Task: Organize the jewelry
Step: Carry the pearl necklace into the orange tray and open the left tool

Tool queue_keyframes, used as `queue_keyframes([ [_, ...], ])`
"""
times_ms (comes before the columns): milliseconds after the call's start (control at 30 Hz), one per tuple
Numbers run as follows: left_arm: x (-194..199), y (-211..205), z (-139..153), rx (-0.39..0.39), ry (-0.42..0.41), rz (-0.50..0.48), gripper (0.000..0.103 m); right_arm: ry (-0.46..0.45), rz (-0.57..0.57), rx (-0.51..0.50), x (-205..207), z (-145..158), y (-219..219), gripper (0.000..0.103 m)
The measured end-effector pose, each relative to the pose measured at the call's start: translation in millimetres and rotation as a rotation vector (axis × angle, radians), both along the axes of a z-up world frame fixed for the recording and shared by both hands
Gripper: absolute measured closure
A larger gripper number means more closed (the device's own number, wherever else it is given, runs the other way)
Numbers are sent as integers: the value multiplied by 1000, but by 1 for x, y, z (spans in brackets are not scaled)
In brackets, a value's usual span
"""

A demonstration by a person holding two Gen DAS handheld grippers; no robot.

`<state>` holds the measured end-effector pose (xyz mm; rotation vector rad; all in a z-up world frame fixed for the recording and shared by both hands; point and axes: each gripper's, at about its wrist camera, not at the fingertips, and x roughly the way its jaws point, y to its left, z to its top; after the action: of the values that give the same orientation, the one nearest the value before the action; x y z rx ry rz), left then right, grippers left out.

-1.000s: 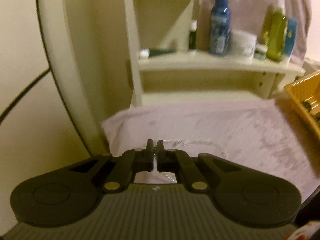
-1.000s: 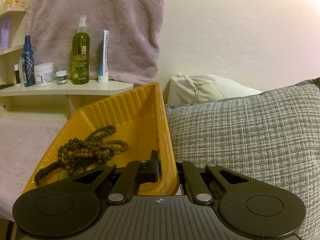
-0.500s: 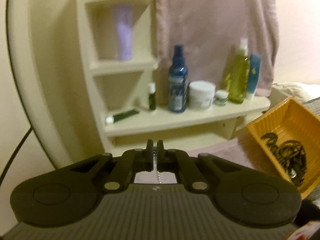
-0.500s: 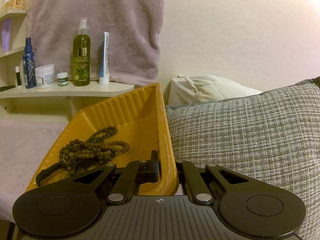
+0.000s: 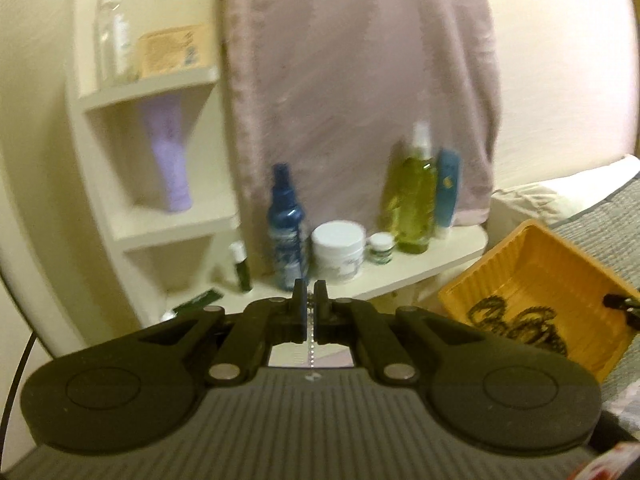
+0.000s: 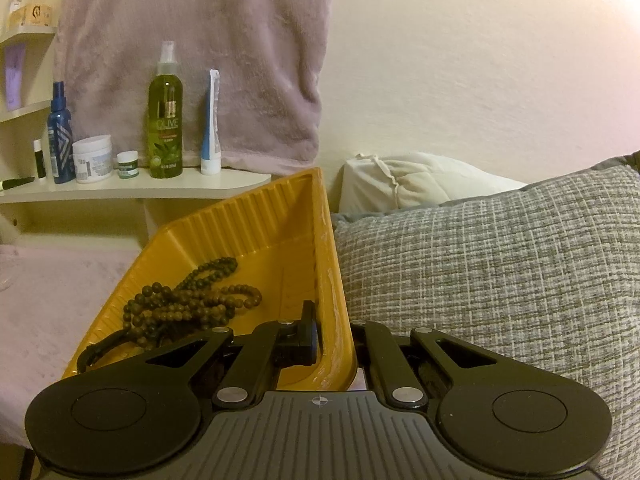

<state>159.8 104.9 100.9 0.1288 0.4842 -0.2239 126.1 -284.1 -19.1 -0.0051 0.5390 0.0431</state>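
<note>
My left gripper (image 5: 309,304) is shut on a thin silver bead chain (image 5: 309,344) that hangs down between its fingers, held up in the air. The yellow ribbed tray (image 5: 560,264) lies to its lower right, with a brown bead necklace (image 5: 520,324) in it. My right gripper (image 6: 334,324) is shut on the tray's right wall (image 6: 328,264), one finger inside and one outside. The brown bead necklace (image 6: 192,300) lies in the tray's left part, with a black cord (image 6: 100,350) beside it.
A cream shelf (image 6: 160,184) holds a blue spray bottle (image 5: 286,232), a white jar (image 5: 339,250), a green olive bottle (image 6: 165,120) and a tube (image 6: 211,120). A mauve towel (image 6: 200,40) hangs behind. A grey woven pillow (image 6: 500,272) lies against the tray's right side.
My left gripper has risen and swung right with the silver chain, lifting it off the mauve cloth; the tray has come into its view. The right gripper has stayed on the tray wall.
</note>
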Motion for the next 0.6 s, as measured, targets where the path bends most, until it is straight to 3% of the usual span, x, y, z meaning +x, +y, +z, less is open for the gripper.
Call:
queue_keyframes([
  [233, 6, -42, 21, -3, -11, -148, 101, -1, 0, 5, 0, 0, 0, 98],
  [600, 18, -133, 49, -69, -44, -400, 101, 1, -3, 12, 1, 0, 0, 98],
])
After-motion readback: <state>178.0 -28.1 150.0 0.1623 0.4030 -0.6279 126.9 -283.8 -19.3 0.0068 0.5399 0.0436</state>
